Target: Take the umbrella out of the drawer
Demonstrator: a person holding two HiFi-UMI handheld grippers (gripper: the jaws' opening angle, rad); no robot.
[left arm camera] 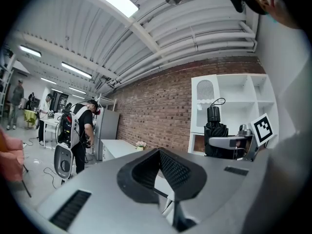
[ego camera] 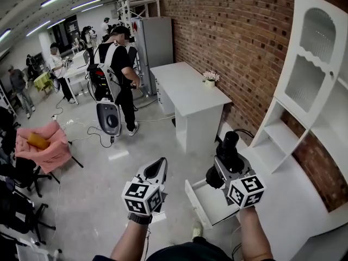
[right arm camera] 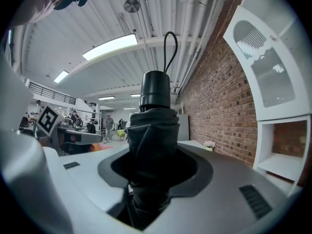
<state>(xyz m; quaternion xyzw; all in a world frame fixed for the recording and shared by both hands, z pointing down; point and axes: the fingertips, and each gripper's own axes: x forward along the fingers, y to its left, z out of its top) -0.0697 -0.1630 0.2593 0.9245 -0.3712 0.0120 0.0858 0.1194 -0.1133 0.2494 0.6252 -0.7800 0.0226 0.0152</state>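
**Umbrella held upright above the open drawer**

Forearms reach in from 6 o'clock of the head view and run toward 12, side by side, each hand wrapped round a gripper with its marker cube facing the camera. The left gripper [ego camera: 157, 169] sits at about 7 o'clock of centre and points ahead over the grey floor. In its own view the jaws are pressed together with nothing between them. The right gripper [ego camera: 220, 172] sits at about 5 o'clock of centre, level with the left one and well apart from it.

The right gripper's jaws are clamped on the folded black umbrella [ego camera: 228, 148], gripping the bunched fabric partway along its length. In the right gripper view the umbrella [right arm camera: 153, 130] stands across the jaws, with its long axis upright. The black handle cap is at the 12 o'clock end and a thin cord loop rises from it. The fabric end drops out of sight toward 6 o'clock between the jaws. The left gripper view shows the same: the umbrella [left arm camera: 214, 128] is at 3 o'clock, handle up, crossed by one grey jaw.

The umbrella hangs in the air, clear of the white drawer [ego camera: 202, 206], which stands pulled open below it at 6 o'clock. A white cabinet [ego camera: 304, 86] rises at 3 o'clock against the brick wall, and a white desk [ego camera: 187, 91] lies at 12 o'clock.
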